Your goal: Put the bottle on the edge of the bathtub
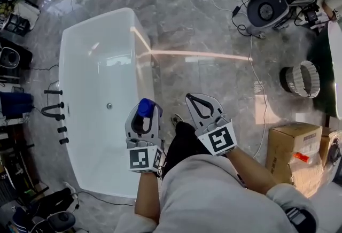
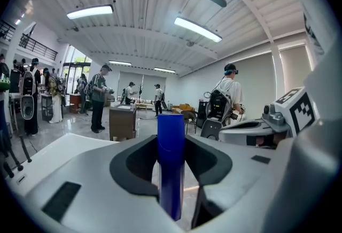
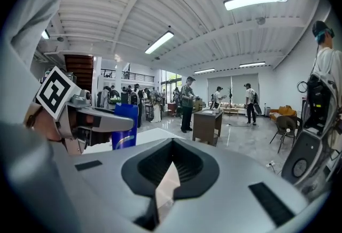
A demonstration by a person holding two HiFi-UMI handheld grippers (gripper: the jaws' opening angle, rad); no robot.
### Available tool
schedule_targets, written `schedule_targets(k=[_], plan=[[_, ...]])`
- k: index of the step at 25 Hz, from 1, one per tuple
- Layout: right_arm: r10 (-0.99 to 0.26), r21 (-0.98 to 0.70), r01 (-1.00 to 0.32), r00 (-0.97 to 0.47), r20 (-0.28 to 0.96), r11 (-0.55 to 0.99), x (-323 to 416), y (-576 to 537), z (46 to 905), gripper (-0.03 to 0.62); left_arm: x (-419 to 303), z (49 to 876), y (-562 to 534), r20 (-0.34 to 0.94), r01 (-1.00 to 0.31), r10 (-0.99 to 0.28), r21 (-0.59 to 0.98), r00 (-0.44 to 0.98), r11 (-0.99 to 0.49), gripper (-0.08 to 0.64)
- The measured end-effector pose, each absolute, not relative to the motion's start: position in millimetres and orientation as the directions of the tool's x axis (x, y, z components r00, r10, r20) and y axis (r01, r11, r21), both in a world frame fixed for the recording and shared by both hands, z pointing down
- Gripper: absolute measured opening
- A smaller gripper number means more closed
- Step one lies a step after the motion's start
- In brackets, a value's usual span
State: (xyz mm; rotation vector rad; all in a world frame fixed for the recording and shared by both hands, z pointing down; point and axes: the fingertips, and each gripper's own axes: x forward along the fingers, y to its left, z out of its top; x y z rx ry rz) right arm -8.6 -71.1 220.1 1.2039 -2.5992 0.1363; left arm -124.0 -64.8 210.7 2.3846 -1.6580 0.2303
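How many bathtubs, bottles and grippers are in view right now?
Bathtub: 1
Blue bottle: 1
Grippers: 2 (left gripper, right gripper)
Total: 4

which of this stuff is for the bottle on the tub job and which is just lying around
For the job: bottle, held in the left gripper; bathtub.
Lying about: cardboard box; cable on the floor.

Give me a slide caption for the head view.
Left gripper holds a blue bottle by the white bathtub; right gripper empty.
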Motion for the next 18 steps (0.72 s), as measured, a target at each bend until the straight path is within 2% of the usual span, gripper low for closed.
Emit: schedule_targets(k=[5,11,14,18], plan=[[-0.747,-0.008,-0.790,-0.584,0.318,0.614,-20.8,-93.3,223.9,0.005,-144.5,219.8,-97.1,0.263,-0.932,-0.894,0.118,0.363,-0.344,0.163],[-0.768,0.053,-0.795,-0.564,0.303,0.604,-16.8,-108.0,216.8,0.005,-141.3,223.1,-122.0,0.246,-0.914,-0.880,0.102,0.407,-0.394,0.163],[-0.774,-0.006,-0.818,-0.547,0.318,0.575,-16.0,-116.7,215.8,0.005,-137.1,225.0,-129.4,0.248,-0.910,-0.876,0.120,0.415,-0.397,0.163],[-0.758,0.028,-0.792,-0.573,0.313,0.610,-22.9,-134.8,218.9,0.005,-134.3,230.1,-143.3,0.250,-0.910,-0.875,0.135,0.415,-0.393,0.163]])
